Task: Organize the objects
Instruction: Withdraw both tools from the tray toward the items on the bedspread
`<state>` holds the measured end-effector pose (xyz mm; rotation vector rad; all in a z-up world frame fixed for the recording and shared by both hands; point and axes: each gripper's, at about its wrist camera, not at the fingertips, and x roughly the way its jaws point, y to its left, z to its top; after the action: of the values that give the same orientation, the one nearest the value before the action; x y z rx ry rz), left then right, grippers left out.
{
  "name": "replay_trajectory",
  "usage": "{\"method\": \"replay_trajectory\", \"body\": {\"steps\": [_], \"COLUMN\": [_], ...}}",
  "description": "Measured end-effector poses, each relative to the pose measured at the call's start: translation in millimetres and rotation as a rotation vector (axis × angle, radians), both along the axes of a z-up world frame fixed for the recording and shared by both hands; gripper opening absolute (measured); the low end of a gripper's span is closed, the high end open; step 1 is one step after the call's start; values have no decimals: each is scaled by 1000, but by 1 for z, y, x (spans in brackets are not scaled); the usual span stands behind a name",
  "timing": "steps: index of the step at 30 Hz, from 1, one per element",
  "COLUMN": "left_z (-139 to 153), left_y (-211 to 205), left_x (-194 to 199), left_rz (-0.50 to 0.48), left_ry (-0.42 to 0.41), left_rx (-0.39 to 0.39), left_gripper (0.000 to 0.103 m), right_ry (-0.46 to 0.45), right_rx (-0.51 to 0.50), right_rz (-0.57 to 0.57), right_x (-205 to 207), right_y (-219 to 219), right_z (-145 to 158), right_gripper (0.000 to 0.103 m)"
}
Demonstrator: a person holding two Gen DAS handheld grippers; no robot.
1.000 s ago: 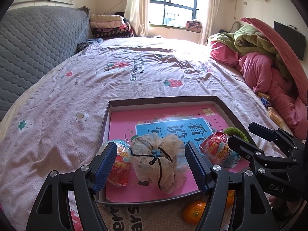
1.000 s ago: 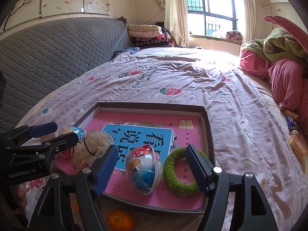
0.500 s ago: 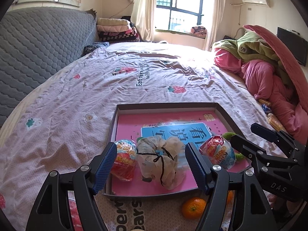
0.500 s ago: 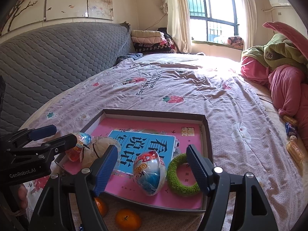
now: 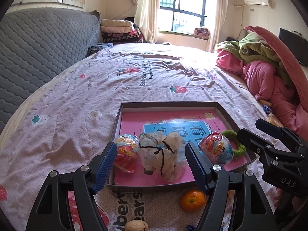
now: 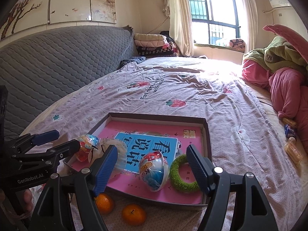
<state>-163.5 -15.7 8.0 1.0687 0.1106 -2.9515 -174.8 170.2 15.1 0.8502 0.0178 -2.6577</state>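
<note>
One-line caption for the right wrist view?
Open right gripper hovers over a shallow box holding two toy eggs, a green ring and a cloth bundle; two oranges lie outside.

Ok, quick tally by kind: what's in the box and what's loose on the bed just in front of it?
In the box:
Toy eggs: 2
Cloth bundle: 1
Green ring: 1
Loose in front:
Oranges: 2
Walnut: 1
Total: 7, not counting the snack packets by the pink bedding.
</note>
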Motion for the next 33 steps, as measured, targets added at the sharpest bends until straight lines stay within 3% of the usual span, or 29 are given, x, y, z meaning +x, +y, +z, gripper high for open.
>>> {"method": "replay_trajectory", "body": {"steps": [17, 21, 33], "left_z": [1, -1, -5], "left_y": [4, 6, 3], "left_x": [31, 37, 53], "left_rz": [-9, -18, -19], "left_ry": [-12, -23, -39], "left_rx": [0, -5, -11], "left_gripper": [75, 75, 75], "right_ry": [26, 18, 14], "right_rx": [-6, -16, -8], "right_rz": [-2, 2, 4], "right_x": [26, 32, 48], "right_y": [6, 7, 5], "right_z": [11, 10, 8], "right_gripper": [74, 81, 86]}}
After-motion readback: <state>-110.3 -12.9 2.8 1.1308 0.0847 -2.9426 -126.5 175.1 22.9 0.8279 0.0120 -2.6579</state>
